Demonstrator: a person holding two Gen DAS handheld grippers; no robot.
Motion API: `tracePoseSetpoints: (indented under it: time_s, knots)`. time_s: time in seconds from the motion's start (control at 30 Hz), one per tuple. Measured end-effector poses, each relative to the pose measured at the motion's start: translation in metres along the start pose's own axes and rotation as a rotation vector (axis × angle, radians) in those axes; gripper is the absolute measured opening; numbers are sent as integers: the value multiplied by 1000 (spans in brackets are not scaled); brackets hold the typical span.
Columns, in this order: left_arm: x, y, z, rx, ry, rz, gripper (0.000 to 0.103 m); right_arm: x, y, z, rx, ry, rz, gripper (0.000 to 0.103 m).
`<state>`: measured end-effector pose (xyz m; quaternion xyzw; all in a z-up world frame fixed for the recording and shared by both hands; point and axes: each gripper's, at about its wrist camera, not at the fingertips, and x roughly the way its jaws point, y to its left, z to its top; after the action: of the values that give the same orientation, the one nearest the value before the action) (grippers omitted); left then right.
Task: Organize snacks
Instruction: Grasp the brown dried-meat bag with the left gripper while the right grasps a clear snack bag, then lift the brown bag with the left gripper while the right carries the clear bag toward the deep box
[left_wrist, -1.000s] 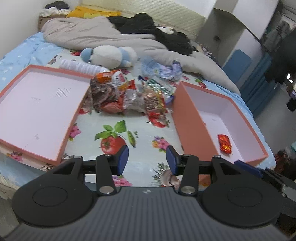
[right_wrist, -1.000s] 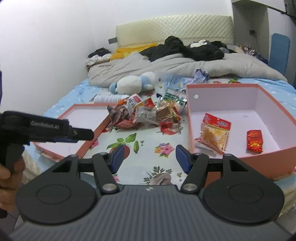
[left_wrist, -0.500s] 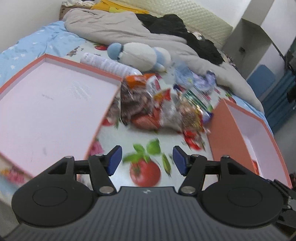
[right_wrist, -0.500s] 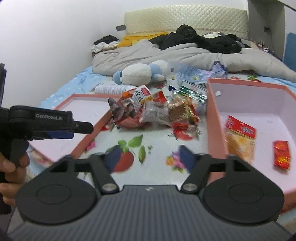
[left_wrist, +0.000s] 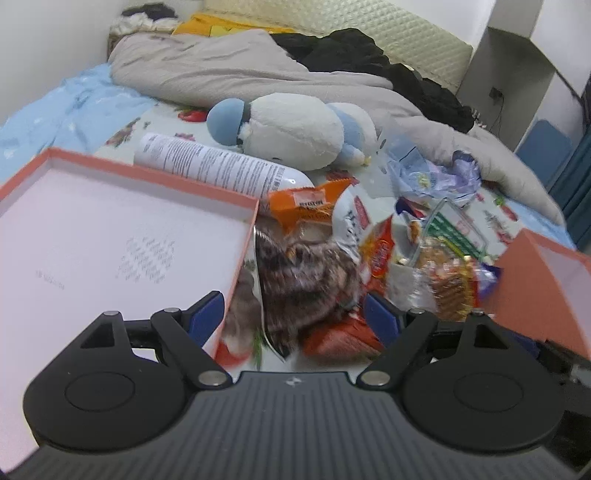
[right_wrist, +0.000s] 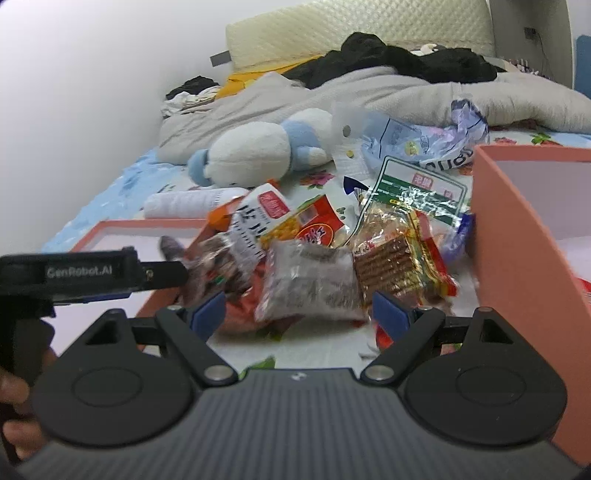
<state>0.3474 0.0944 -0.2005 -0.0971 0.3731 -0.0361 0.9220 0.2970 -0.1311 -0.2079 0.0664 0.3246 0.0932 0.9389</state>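
- Snack pile at twelve o'clock; both grippers near, neither clearly nearer.
- Left gripper: jaws just widening, nothing gripped.
- Right gripper: wide, empty, grey packet ahead, long axis crosswise.

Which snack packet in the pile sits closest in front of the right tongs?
The clear packet of dark grey flakes, lying directly between their open tips; the golden biscuit packet sits further right.

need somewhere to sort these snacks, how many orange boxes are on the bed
2. A shallow orange box lies left of the snack pile, its floor bare in view. A deeper orange box stands right of the pile; most of its inside is hidden.
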Motion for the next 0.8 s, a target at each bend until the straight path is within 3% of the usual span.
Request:
tracePoseSetpoints:
  time_s: [0.07, 0.23, 0.43, 0.6, 0.77, 0.8]
  knots:
    - [11, -4, -1, 57, -25, 36, 86, 13, -2, 5, -14, -1, 1, 87]
    - [30, -4, 2, 94, -52, 35, 85, 35, -11, 8, -17, 35, 40, 82]
    - [44, 7, 10, 47, 3, -14, 84, 46, -6, 1, -78, 75, 42, 82]
    - [49, 0, 7, 100, 35, -27, 82, 51, 5, -1, -145, 101, 61, 78]
    - [49, 3, 3, 54, 30, -38, 63, 49, 6, 1, -154, 117, 81, 67]
    - [48, 3, 3, 47, 30, -30, 58, 47, 7, 1, -158, 119, 76, 61]
